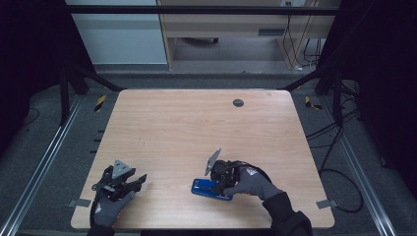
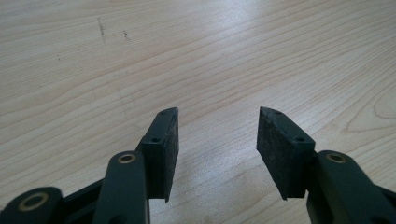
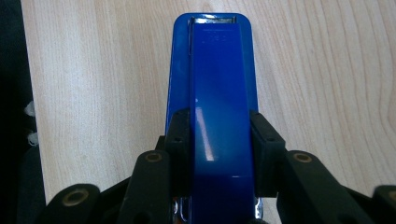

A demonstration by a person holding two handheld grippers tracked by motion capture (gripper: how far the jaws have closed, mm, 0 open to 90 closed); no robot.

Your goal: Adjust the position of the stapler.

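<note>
Right claw (image 3: 219, 140) clamped on glossy blue plastic stapler (image 3: 217, 93), lower centre, flat on light wooden counter (image 1: 196, 123); lift pending. Left claw (image 2: 217, 135) released, empty.

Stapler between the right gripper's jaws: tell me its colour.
The stapler is glossy blue, clearest in the right gripper view.

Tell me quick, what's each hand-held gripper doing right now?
Left hand-held gripper: open, empty above the table.
Right hand-held gripper: closed on the blue stapler.
</note>
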